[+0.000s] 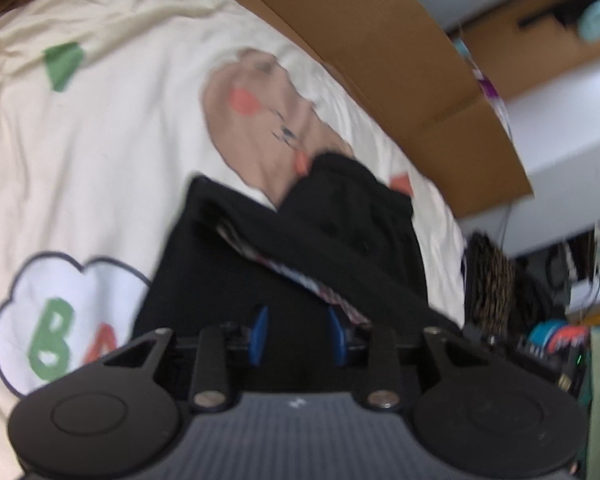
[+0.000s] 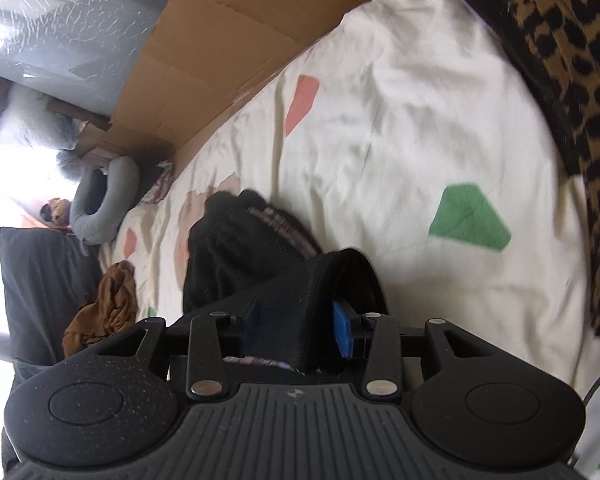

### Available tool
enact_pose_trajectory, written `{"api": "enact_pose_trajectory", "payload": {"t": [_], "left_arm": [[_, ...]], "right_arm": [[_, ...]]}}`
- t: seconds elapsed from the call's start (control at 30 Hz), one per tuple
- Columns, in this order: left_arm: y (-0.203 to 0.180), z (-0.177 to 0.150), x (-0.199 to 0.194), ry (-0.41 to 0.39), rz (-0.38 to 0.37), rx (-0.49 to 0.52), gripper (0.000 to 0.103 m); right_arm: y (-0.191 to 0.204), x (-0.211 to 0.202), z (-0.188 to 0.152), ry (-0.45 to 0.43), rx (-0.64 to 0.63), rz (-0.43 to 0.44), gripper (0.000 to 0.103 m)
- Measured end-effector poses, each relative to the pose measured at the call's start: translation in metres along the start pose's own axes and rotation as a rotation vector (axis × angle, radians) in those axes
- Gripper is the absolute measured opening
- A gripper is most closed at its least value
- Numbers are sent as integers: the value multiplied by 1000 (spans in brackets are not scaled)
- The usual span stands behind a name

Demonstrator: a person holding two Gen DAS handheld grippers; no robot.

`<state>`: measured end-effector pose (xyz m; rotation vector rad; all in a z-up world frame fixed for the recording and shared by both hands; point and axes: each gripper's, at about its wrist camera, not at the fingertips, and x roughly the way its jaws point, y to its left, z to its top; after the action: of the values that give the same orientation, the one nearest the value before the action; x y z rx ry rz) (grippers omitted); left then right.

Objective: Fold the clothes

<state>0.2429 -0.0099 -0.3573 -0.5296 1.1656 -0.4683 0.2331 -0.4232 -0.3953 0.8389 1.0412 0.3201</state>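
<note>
black garment (image 1: 284, 248): bunched on the printed bedsheet (image 1: 100, 152) | left hand-held gripper (image 1: 298, 336): jaws partly apart above garment, contact unclear | right hand-held gripper (image 2: 296, 328): jaws partly apart, a fold between the pads, grip unclear

Black garment (image 1: 284, 264), folded, patterned lining edge showing, lying on cream bedsheet (image 1: 100, 152).

A cream printed bed cover (image 2: 400, 128) carries a black folded garment (image 2: 252, 256), a leopard-print cloth (image 2: 560, 60) and a crumpled brown cloth (image 2: 108, 304).
</note>
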Motion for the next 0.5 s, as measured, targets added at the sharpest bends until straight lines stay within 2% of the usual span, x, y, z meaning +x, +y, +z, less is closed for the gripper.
{"api": "enact_pose_trajectory", "payload": {"t": [0.17, 0.5], "left_arm": [[-17, -8, 19, 61, 32, 95, 35], [-30, -11, 38, 70, 118, 185, 35]], "right_arm": [[5, 0, -15, 21, -46, -24, 42], [26, 0, -36, 36, -205, -95, 41]]}}
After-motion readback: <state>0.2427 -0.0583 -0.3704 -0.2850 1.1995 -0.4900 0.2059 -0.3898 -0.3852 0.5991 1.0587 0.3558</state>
